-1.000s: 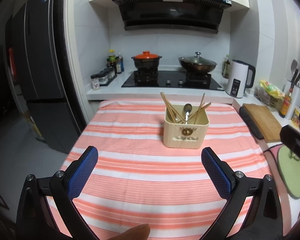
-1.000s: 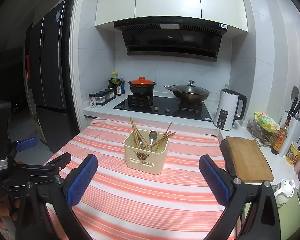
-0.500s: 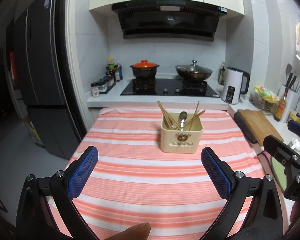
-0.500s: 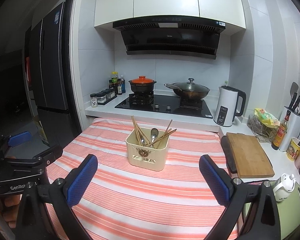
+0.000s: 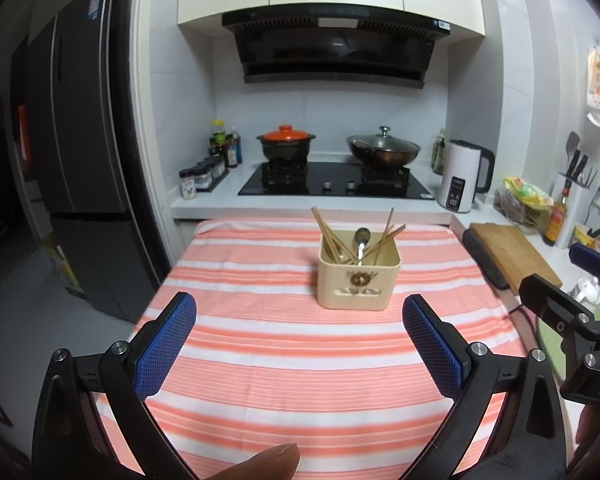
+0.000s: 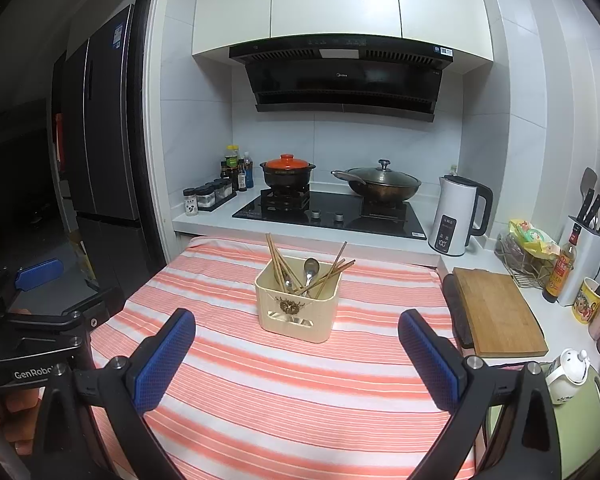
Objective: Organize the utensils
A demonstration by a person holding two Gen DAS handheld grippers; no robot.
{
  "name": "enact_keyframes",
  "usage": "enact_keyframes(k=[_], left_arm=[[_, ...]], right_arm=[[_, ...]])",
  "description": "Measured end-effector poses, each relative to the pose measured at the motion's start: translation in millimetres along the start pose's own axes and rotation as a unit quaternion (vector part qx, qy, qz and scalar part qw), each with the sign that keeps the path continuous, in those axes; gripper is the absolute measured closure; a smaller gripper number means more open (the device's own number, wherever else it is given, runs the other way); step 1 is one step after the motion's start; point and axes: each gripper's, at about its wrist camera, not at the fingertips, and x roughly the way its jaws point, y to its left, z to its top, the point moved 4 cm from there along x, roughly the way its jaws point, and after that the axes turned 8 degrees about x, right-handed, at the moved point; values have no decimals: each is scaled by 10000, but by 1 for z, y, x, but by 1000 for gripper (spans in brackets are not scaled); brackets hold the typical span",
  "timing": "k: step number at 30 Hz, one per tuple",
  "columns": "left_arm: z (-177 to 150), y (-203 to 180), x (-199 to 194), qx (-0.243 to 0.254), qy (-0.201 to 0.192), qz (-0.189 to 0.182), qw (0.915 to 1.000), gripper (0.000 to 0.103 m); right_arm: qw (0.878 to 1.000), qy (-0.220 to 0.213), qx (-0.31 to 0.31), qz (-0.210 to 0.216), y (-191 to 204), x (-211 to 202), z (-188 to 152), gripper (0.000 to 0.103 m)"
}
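Your left gripper (image 5: 299, 320) and right gripper (image 6: 297, 334) both hang spread wide, holding nothing. The cream utensil holder (image 5: 359, 276) stands mid-tablecloth (image 5: 260, 344); chopsticks (image 5: 327, 232) and a spoon (image 5: 361, 240) stand handle-down, fanning upward.

**Work Surface: Striped Table**

The table (image 5: 260, 364) is covered by an orange-and-white striped cloth (image 6: 300, 400) running to its edges. One cream utensil holder (image 5: 359, 280) stands upright directly on the cloth, near the far centre. Wooden chopsticks (image 5: 328, 236) and a metal spoon (image 5: 362, 240) lean inside the holder.
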Motion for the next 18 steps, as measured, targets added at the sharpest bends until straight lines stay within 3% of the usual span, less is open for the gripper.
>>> enact_keyframes(k=[18], left_arm=[[-2,4,3,38,55,25,10000,0]], right_arm=[[10000,-3,-13,21,2,-3,0,0]])
